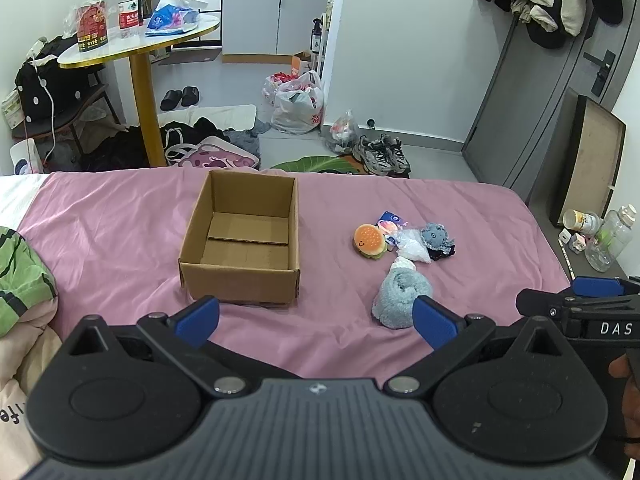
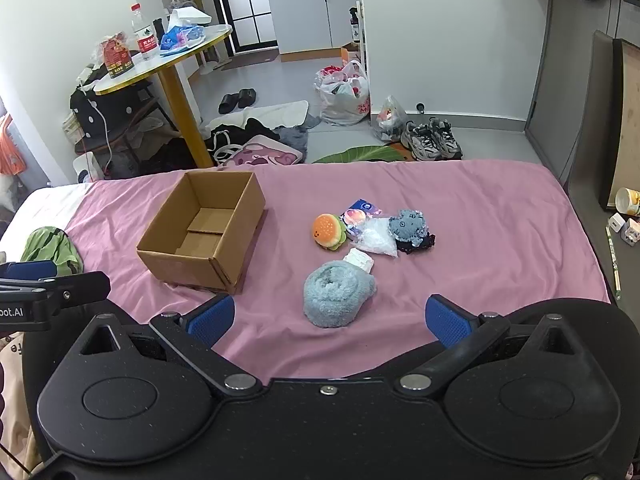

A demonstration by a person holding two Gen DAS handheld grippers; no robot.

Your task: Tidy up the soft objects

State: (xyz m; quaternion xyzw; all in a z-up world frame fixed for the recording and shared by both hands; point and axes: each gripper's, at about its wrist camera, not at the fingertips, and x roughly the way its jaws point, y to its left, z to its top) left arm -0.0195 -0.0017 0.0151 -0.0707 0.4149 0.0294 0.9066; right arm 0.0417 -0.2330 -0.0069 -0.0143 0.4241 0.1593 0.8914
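Soft toys and cloths lie clustered on a pink-sheeted bed [image 2: 480, 216], right of an empty open brown cardboard box [image 2: 200, 236]: a rolled pale-blue fluffy towel [image 2: 336, 292], an orange burger plush [image 2: 328, 231]. Left gripper [image 1: 316, 320] and right gripper [image 2: 330, 318] hover, jaws wide apart.

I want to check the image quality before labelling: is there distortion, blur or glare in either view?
Left wrist view: strong fisheye bending, the door leans, dark corners; the box and burger toy are sharp. Right wrist view: same curving at the bed edge; soft even light, no glare on the blue towel.
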